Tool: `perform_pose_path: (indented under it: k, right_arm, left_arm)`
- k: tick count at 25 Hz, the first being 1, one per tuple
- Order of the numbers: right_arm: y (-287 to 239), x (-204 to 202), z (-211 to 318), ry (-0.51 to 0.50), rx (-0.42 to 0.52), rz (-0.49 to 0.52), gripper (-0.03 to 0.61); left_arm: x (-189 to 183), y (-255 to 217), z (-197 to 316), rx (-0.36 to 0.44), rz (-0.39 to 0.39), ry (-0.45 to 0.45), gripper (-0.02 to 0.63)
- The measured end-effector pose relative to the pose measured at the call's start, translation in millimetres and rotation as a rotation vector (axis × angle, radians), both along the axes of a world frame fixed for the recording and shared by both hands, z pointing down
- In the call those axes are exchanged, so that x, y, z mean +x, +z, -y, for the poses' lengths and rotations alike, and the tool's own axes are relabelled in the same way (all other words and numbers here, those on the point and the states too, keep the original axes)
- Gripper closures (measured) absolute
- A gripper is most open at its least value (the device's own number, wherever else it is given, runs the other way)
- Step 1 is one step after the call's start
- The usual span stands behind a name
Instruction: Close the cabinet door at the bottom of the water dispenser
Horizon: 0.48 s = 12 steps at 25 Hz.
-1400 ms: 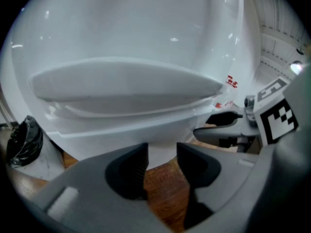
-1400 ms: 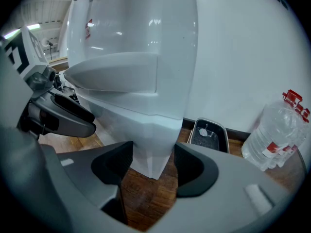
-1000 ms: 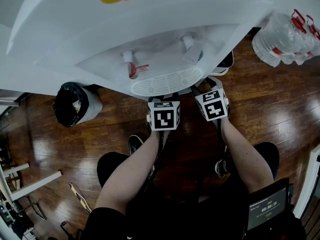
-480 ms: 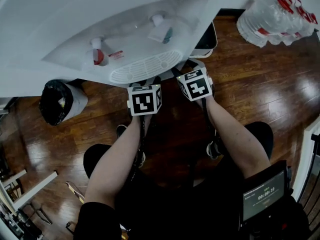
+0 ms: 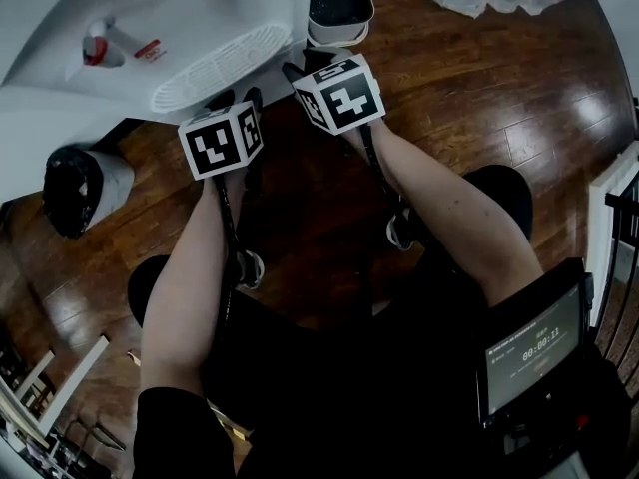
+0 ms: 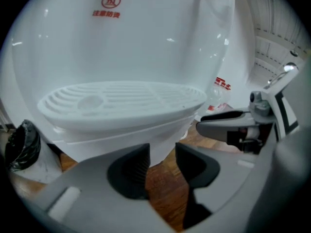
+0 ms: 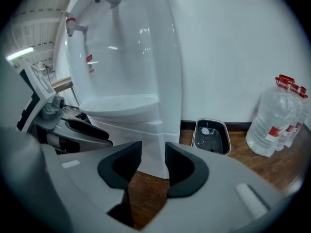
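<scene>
Glossy dark wooden floor [image 5: 519,118] meets a white wall [image 7: 233,57], with water bottles [image 7: 279,118] standing beside it

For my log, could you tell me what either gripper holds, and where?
Nothing. The left gripper and right gripper have just been closing, yet nothing is between their jaws.

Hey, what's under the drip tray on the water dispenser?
Below the drip tray the dispenser's white body narrows down toward the wooden floor. The cabinet door cannot be made out; in the head view the tray covers that part.
</scene>
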State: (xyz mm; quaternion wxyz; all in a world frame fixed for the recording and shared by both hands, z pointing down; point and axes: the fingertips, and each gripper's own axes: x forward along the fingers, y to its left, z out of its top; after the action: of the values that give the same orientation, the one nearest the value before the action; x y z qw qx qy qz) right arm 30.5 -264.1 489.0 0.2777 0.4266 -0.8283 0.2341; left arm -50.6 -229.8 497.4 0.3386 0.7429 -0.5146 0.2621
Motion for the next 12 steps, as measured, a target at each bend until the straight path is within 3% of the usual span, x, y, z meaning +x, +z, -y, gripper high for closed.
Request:
perform_pose_path:
  k: [4,12]
  right_arm:
    - [-22,1,-18,-0.007,0.022,0.049,0.437]
    - [-75,1,-59,-0.010,0.120,0.163,0.454]
  left_arm:
    - [7,-30,-5,0.059,-0.056,-0.049,0.436]
    - [28,-71,-60,0.179,-0.140,-0.056,0.446]
